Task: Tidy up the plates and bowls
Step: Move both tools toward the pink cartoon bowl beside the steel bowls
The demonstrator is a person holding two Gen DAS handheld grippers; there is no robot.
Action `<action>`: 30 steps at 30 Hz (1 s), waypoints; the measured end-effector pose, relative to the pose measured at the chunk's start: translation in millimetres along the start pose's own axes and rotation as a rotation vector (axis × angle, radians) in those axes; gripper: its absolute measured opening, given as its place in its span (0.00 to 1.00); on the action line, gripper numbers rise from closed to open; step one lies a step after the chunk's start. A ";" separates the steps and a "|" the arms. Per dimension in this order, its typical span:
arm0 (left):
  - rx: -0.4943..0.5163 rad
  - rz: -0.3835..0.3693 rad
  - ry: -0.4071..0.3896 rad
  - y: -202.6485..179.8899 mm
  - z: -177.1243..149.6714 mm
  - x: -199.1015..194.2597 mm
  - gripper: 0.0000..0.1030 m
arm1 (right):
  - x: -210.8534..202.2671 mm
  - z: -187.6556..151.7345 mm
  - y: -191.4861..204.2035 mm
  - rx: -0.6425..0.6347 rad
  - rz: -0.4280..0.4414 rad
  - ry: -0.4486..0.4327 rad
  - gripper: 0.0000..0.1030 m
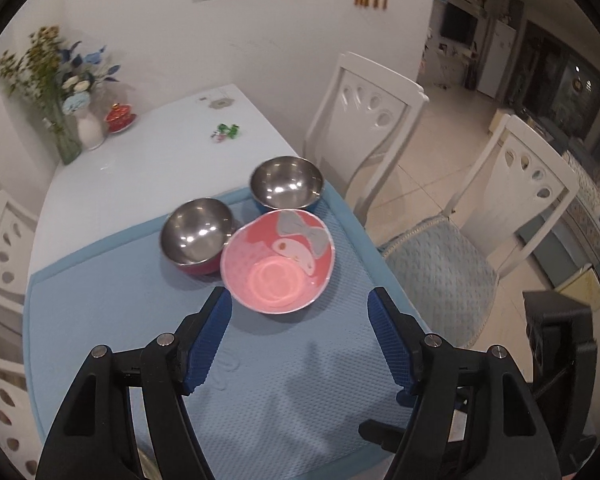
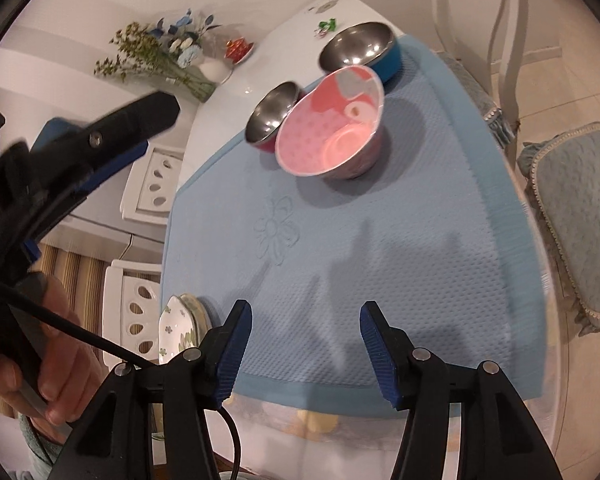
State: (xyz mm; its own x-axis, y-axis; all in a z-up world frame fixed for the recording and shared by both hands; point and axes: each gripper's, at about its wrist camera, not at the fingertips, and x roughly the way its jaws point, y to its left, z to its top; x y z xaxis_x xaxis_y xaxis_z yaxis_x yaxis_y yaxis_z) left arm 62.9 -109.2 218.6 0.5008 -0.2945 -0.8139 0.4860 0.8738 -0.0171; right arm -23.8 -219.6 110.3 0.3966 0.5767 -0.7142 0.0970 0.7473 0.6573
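Observation:
Three bowls stand close together at the far end of a light blue mat (image 1: 100,320) (image 2: 420,240). The pink cartoon-print bowl (image 1: 278,264) (image 2: 328,140) is nearest, and its rim looks tipped toward me. A steel bowl with a red outside (image 1: 196,236) (image 2: 272,116) sits to its left, and a steel bowl with a blue outside (image 1: 286,182) (image 2: 360,48) behind it. My left gripper (image 1: 298,294) is open above the mat just short of the pink bowl, holding nothing. My right gripper (image 2: 306,306) is open and empty over the mat's near edge. Floral plates (image 2: 180,328) lie at the mat's left corner.
On the white table (image 1: 160,152) behind the mat stand a vase of flowers (image 1: 66,120), a red lidded cup (image 1: 119,117) and small wrapped sweets (image 1: 226,131). White chairs (image 1: 368,120) ring the table, one with a blue cushion (image 1: 440,264). A hand (image 2: 40,360) holds the left gripper's handle.

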 end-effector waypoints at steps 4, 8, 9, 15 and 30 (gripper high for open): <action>0.010 0.001 0.012 -10.3 6.6 11.5 0.67 | -1.7 12.2 -14.2 0.023 -0.007 0.001 0.53; -0.015 -0.002 0.029 -4.1 8.1 25.8 0.67 | 1.0 28.5 -24.5 0.041 -0.013 0.005 0.53; -0.028 -0.001 0.035 0.1 7.6 29.9 0.67 | 2.7 34.1 -26.7 0.048 -0.015 0.001 0.53; -0.183 -0.092 0.134 43.1 -6.8 68.3 0.67 | 14.3 57.9 -48.7 0.148 0.026 -0.023 0.63; -0.552 -0.227 0.221 119.8 -34.2 165.6 0.67 | 75.3 145.2 -59.9 0.089 -0.111 -0.034 0.64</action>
State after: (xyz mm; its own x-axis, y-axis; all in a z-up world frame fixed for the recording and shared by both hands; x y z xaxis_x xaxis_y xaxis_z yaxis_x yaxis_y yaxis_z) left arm 179.6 -40.1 61.9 0.2402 -0.4601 -0.8547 0.0919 0.8873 -0.4519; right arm 132.7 -268.8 52.1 0.4097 0.4798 -0.7758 0.2220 0.7725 0.5950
